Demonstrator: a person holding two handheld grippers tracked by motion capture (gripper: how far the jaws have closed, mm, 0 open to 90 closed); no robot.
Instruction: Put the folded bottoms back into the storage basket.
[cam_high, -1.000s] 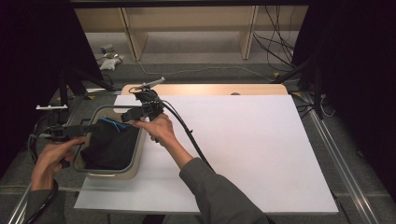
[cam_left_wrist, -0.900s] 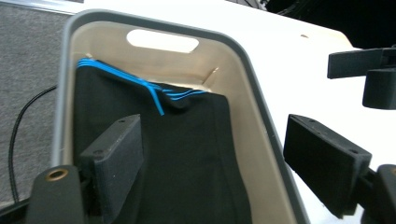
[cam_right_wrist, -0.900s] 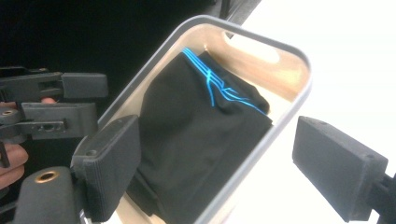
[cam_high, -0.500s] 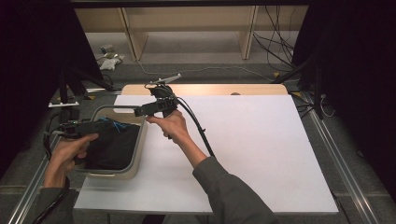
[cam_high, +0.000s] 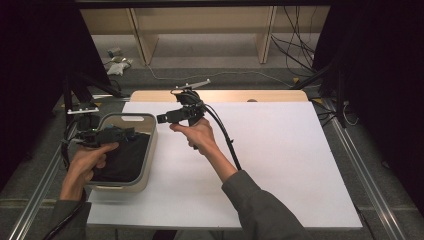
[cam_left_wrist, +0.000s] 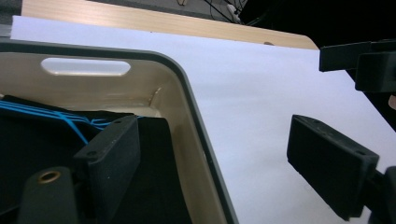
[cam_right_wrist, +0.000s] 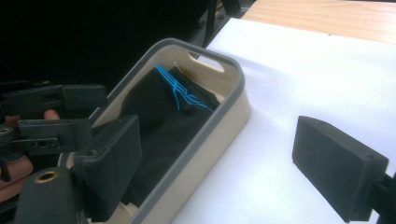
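Two hand-held grippers work our scene, and both stand open with nothing between their jaws. Largest is the white worktop (cam_high: 280, 165) across the frame's middle; at its left edge sits the beige bin (cam_high: 148, 150), holding a folded black garment (cam_high: 125, 157) with blue stripes. We judge the cloth settled, so lift the left hand-held gripper (cam_high: 131, 134) and the right hand-held gripper (cam_high: 161, 118) clear without snagging it.

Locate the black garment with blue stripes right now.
In the high view the black garment lies inside the cream bin at the table's left, beneath the left gripper.
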